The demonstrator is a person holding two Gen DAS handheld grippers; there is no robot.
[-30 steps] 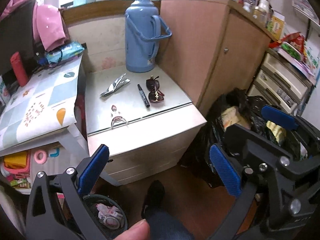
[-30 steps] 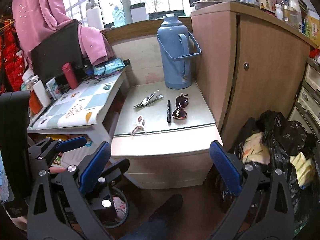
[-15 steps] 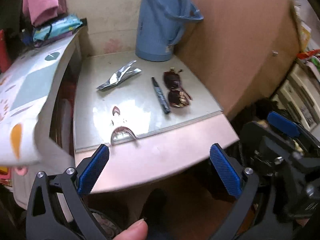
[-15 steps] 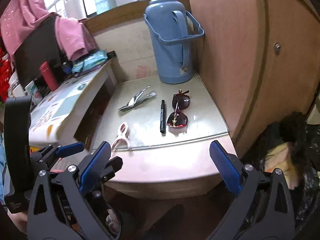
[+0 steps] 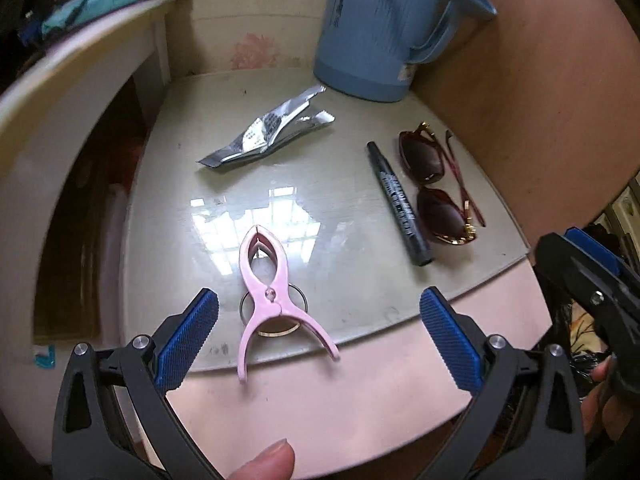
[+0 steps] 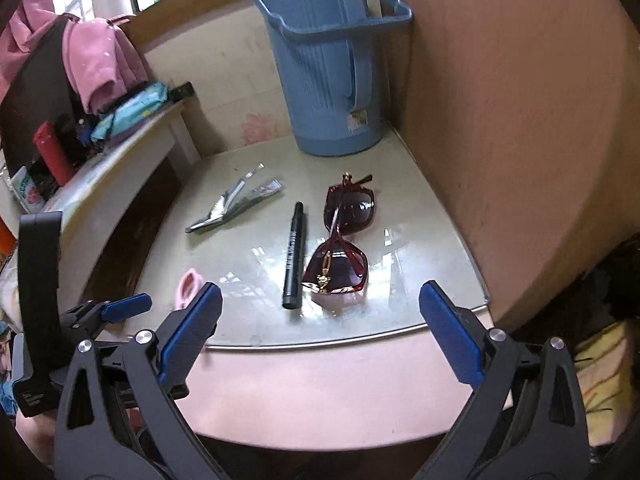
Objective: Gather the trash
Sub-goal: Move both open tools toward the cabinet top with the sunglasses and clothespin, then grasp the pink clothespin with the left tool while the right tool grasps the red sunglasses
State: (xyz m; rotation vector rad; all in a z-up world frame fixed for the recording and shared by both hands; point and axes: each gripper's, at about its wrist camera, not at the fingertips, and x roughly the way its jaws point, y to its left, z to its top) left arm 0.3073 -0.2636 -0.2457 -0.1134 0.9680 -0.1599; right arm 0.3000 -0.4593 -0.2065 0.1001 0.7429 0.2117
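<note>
At the near edge of the small glass-topped table (image 5: 360,264), the left gripper (image 5: 319,332) hangs with its blue-padded fingers spread wide and nothing between them. Just beyond its fingertips, roughly between them in the left wrist view, a pink plastic clip (image 5: 269,292) lies flat on the glass, handles toward the gripper, over a metal ring (image 5: 276,330). Farther back and slightly left lies the trash, a crumpled silver foil wrapper (image 5: 267,133), well apart from the gripper and touching nothing else. To the right of it a black marker (image 5: 398,202) lies lengthwise, with a pair of dark red sunglasses (image 5: 436,188) just beside it, folded. A blue thermos jug (image 5: 384,28) stands at the back of the table against a wooden cabinet (image 5: 552,92).

The right gripper (image 6: 320,330) also hovers over the table's front edge, fingers wide apart and empty. From its camera the marker (image 6: 294,248) and sunglasses (image 6: 344,240) sit straight ahead, while the wrapper (image 6: 236,200) lies farther off to the left, toward the back. The pink clip (image 6: 188,286) peeks out beside its left finger, and the left gripper (image 6: 120,308) shows at the lower left. A thumb tip (image 5: 264,460) appears at the bottom of the left wrist view.
</note>
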